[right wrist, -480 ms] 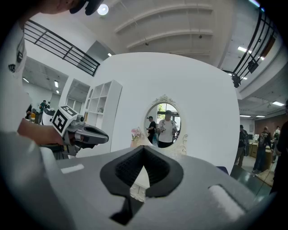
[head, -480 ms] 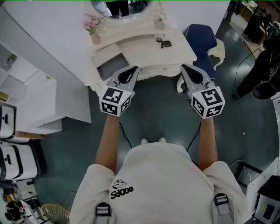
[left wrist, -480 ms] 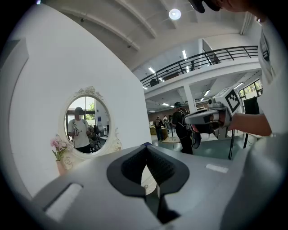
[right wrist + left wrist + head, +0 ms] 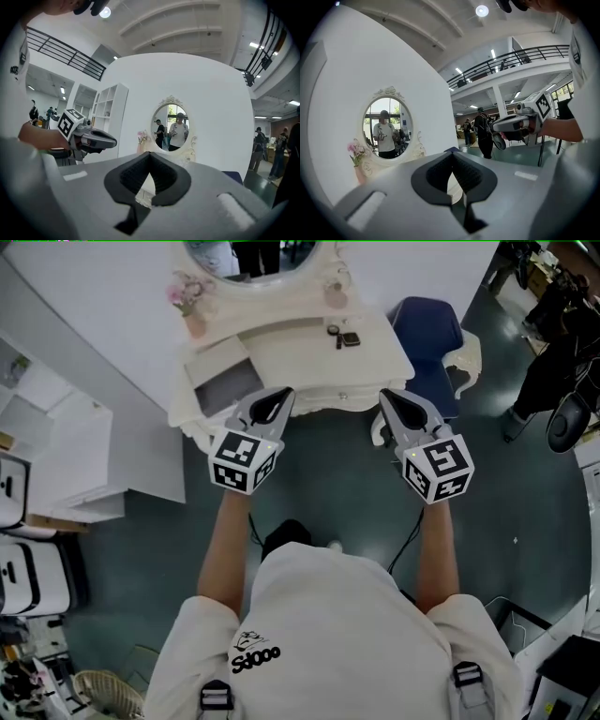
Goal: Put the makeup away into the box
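White bench point(image 4: 291, 348) at top middle, dark green floor point(image 4: 328, 484) below. Blue chair point(image 4: 427, 329) upper right, pink flowers point(image 4: 187, 294) upper left. Small dark makeup point(image 4: 345, 336) on bench top, too small to tell kind. Grey box point(image 4: 225, 382) to its left. Mirror point(image 4: 253, 254) cut off by top edge. Both arms straight out toward bench. Left hand-held gripper point(image 4: 281, 397) and right hand-held gripper point(image 4: 392, 401) both pressed together, pinching nothing.

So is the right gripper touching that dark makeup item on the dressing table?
Apart. The head view shows bare white tabletop between the right gripper and the dark makeup item.
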A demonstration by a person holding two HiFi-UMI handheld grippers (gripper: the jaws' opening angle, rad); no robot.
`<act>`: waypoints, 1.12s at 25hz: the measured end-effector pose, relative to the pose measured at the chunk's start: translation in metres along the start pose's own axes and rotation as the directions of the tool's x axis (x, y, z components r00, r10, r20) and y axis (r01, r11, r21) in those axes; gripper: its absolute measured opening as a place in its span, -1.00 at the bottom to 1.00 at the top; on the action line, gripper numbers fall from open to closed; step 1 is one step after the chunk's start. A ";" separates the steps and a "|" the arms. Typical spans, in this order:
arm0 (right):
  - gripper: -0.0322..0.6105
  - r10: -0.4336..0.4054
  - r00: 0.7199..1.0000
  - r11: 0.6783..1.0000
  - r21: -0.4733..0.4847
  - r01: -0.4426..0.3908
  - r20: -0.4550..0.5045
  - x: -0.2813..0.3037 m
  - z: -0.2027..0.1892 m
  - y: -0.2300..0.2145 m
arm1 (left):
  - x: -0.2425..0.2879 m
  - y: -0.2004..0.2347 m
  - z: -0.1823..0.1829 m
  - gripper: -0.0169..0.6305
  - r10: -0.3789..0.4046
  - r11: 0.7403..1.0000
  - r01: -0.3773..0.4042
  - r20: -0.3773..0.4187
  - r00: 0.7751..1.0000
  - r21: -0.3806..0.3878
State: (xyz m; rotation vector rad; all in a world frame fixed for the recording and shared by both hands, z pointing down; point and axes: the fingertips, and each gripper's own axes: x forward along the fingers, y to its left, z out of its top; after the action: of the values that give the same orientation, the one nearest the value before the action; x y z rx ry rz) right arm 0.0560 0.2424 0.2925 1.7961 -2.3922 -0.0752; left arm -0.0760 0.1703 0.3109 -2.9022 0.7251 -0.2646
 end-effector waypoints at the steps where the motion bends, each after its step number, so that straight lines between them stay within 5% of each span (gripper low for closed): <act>1: -0.89 0.000 1.000 1.000 0.003 0.000 -0.005 0.001 -0.003 -0.004 | 0.004 -0.002 0.000 -0.89 -0.004 1.000 0.004 -0.001 1.000 -0.003; 12: -0.89 0.000 1.000 1.000 0.001 0.000 -0.024 0.057 -0.015 -0.056 | 0.074 0.022 0.000 -0.89 -0.124 0.990 0.125 0.021 0.992 -0.058; 28: -0.89 -0.105 0.994 0.994 0.020 0.105 -0.028 0.210 0.008 -0.170 | 0.229 0.161 0.013 -0.89 -0.174 0.984 0.172 0.025 0.984 0.052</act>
State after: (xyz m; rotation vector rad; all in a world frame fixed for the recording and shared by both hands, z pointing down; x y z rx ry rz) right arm 0.1595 -0.0071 0.2813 1.9194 -2.2882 -0.0370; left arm 0.0529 -0.0789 0.3008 -2.9177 0.4547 -0.2543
